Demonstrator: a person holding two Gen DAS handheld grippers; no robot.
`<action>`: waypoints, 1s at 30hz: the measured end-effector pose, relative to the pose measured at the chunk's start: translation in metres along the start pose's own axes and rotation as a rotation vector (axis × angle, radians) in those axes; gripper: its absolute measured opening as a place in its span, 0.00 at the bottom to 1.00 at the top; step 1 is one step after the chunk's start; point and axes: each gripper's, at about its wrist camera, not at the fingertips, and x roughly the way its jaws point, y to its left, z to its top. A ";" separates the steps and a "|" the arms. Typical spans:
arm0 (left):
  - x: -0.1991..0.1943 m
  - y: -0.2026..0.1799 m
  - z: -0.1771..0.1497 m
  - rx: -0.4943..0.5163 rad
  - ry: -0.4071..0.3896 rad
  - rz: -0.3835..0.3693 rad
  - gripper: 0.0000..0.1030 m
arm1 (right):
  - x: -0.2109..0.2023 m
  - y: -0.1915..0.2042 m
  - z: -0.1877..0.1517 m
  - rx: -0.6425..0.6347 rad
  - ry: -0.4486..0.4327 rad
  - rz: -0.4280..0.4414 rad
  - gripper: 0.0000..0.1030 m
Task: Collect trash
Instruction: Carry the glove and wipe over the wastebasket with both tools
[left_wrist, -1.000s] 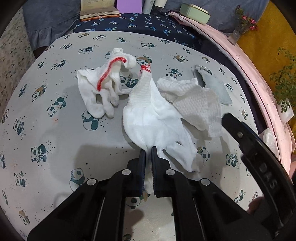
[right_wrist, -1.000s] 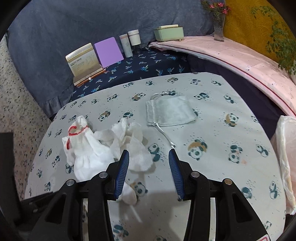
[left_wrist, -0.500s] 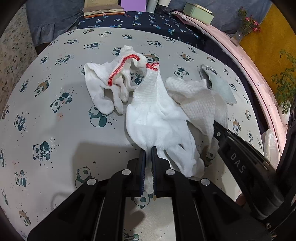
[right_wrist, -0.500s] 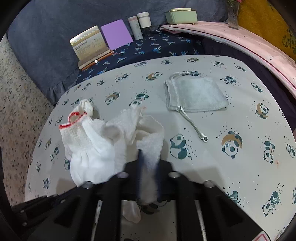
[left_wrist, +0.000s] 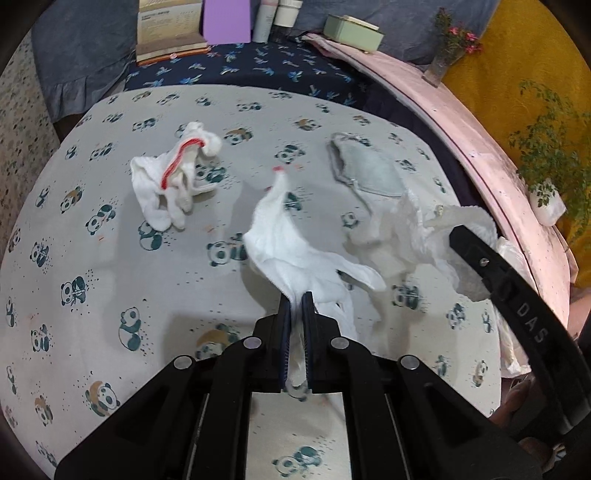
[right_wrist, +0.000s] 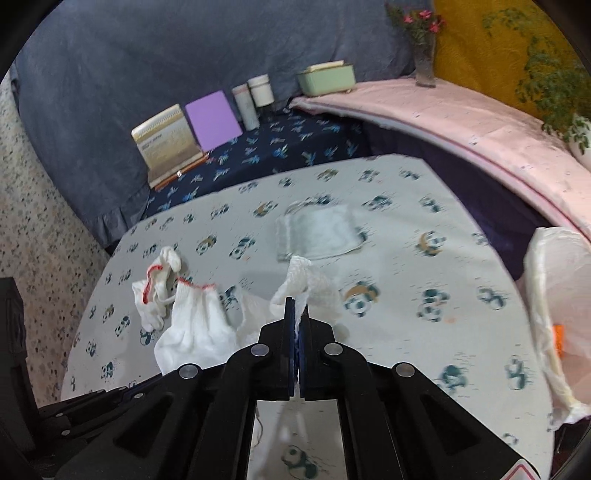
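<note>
Off to the right waits the plastic bag; right gripper pinches the tissue nearest it, left gripper clamps a glove alongside, both clear of the table.

White red-cuffed glove and crumpled tissue lifted off table; second glove lying crumpled.
</note>
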 end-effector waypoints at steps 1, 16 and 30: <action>-0.002 -0.004 0.000 0.008 -0.005 -0.002 0.06 | -0.007 -0.005 0.001 0.005 -0.012 -0.006 0.01; -0.037 -0.111 -0.006 0.192 -0.071 -0.071 0.06 | -0.092 -0.097 0.006 0.104 -0.149 -0.115 0.01; -0.037 -0.235 -0.015 0.379 -0.067 -0.186 0.06 | -0.141 -0.203 -0.011 0.241 -0.204 -0.238 0.01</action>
